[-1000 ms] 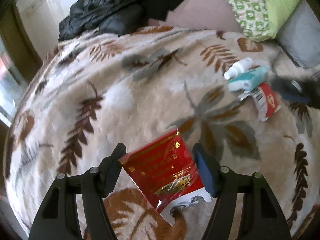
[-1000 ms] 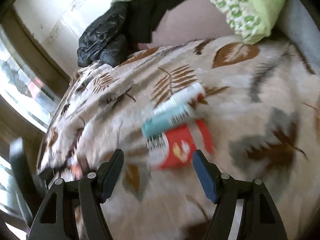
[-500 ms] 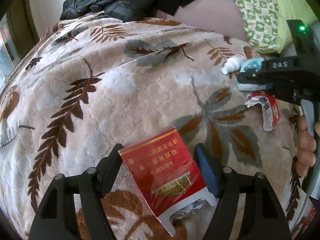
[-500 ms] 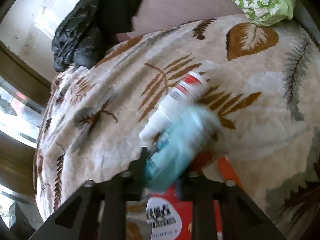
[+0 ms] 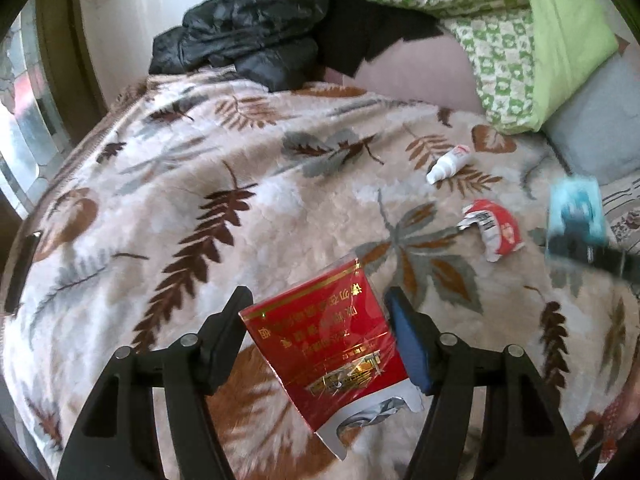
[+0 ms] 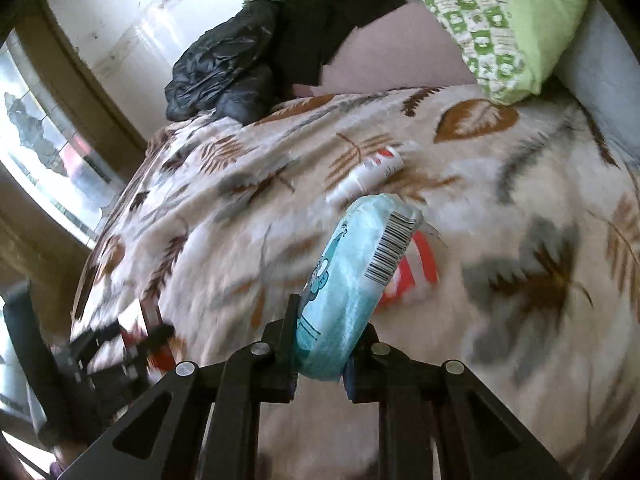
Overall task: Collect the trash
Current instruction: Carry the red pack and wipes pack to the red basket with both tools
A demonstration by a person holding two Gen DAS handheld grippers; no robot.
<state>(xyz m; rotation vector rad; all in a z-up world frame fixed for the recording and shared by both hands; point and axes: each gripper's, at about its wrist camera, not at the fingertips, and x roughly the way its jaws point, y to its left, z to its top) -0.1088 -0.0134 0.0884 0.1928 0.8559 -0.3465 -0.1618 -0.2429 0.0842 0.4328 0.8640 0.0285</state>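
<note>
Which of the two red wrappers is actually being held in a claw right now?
The big red cigarette pack, gripped between the left claw fingers. The smaller crumpled red-and-white wrapper lies loose on the blanket.

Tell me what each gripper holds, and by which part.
The left gripper holds a red packet by its two side edges. The right gripper holds a blue pack by its near end.

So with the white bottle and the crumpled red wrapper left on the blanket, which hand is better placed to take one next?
Neither is free: the left gripper holds the red pack, the right gripper the blue tissue pack. Once emptied, probably the right; the red wrapper and white bottle lie just beyond it.
</note>
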